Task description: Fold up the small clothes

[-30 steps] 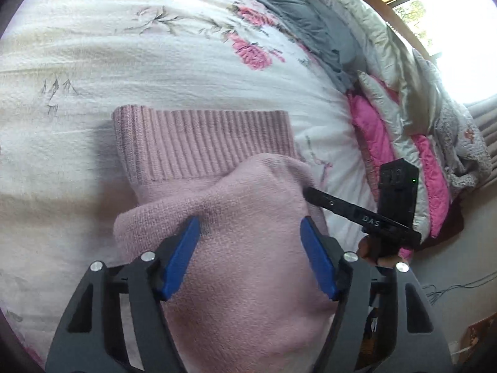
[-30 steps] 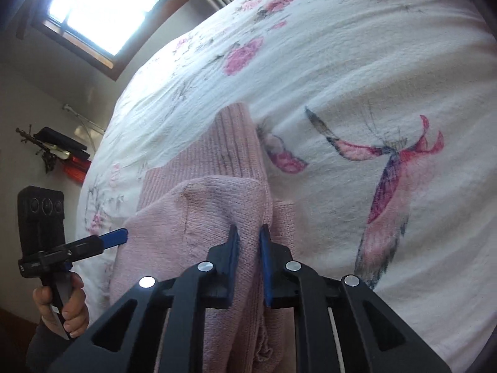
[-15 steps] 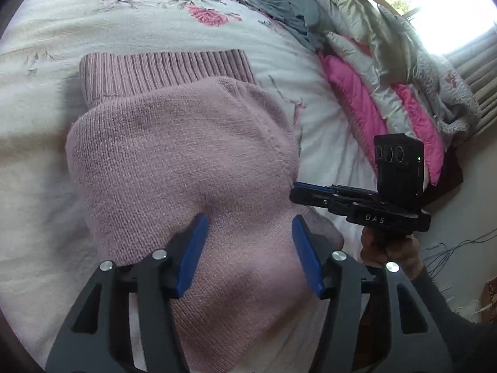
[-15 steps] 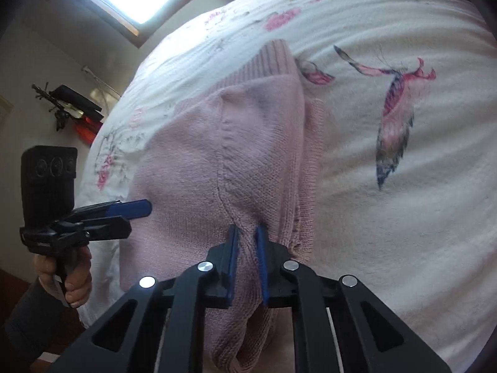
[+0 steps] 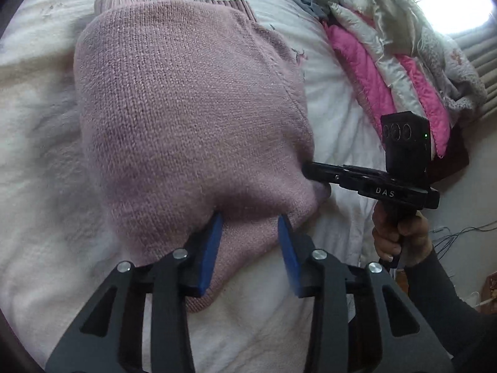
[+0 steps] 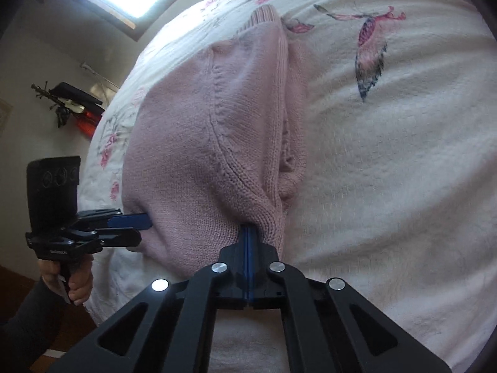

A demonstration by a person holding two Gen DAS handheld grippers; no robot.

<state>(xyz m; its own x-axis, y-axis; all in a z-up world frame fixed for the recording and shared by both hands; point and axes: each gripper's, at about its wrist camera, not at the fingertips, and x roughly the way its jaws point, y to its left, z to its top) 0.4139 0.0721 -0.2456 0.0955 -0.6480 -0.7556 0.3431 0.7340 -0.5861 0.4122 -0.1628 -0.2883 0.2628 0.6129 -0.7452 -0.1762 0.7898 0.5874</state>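
Since a second ago I've drawn the pink sweater (image 5: 192, 118) flatter over the bed (image 6: 388, 161). Right claw (image 6: 249, 236) pinches its near edge, plain only in its own view; left claw (image 5: 250, 239) gapes, lower centre.

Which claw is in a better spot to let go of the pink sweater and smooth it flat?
Probably the left gripper: it is open, blue pads apart over the pink sweater, free to press down. The right gripper is shut on the sweater's edge and must release first.
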